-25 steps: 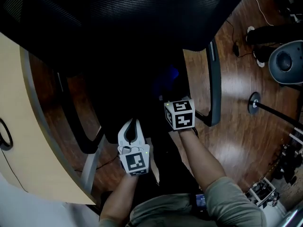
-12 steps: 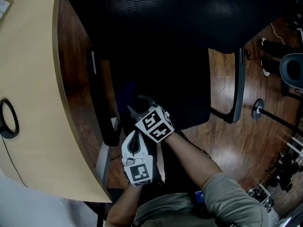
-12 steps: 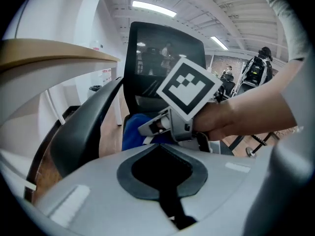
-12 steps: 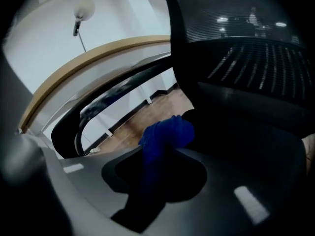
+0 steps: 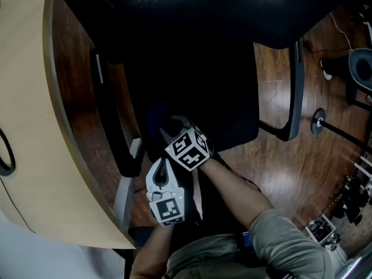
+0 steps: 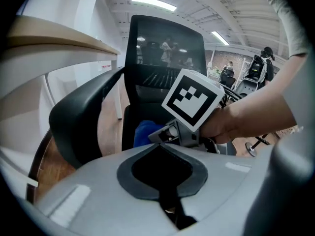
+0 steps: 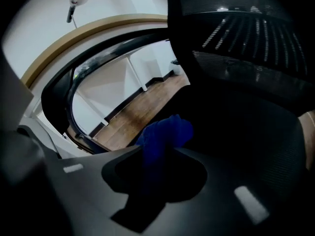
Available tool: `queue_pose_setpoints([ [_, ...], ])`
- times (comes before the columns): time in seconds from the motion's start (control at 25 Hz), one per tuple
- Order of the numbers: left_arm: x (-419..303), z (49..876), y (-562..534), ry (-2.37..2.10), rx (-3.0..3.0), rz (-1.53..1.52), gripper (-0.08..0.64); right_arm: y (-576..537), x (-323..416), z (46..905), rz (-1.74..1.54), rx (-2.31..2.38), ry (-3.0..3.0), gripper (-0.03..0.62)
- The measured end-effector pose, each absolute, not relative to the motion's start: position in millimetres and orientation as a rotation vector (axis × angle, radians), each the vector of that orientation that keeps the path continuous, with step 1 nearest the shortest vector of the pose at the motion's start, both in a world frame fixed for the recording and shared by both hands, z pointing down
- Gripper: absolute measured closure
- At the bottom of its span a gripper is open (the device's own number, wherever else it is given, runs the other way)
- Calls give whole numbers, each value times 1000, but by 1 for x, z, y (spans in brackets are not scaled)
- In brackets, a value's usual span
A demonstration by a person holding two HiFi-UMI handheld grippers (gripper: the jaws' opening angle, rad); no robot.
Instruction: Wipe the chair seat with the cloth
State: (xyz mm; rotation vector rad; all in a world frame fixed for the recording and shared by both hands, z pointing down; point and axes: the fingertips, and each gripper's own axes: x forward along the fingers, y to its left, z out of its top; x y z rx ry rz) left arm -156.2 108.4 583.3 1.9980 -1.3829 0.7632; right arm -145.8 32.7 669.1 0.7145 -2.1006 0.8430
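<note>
Head view, desk (image 5: 35,127) beside armrest (image 5: 113,121), right gripper (image 5: 173,125) gripping cloth (image 5: 154,114)

Head view overhead, gripper views close on chair (image 5: 197,68)

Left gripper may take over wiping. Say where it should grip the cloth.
Probably the loose bunch of the cloth sticking out past the tips of the right gripper, approached from its left, where it shows clear; the rest is pinched between those jaws.
</note>
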Motion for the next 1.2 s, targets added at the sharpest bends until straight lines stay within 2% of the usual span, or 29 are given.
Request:
queue_pose_setpoints([
  [0.68,32,542,80,-1150,2333,765,555,36,191,656,1100,1576,-1563,495],
  [0.88,61,548,93,-1153,2308,810,555,60,224,668,1195,1664,-1469,495],
  [1.2,72,566,105,-1212,2231,813,555,81,220,694,1250,1633,-1453,495],
])
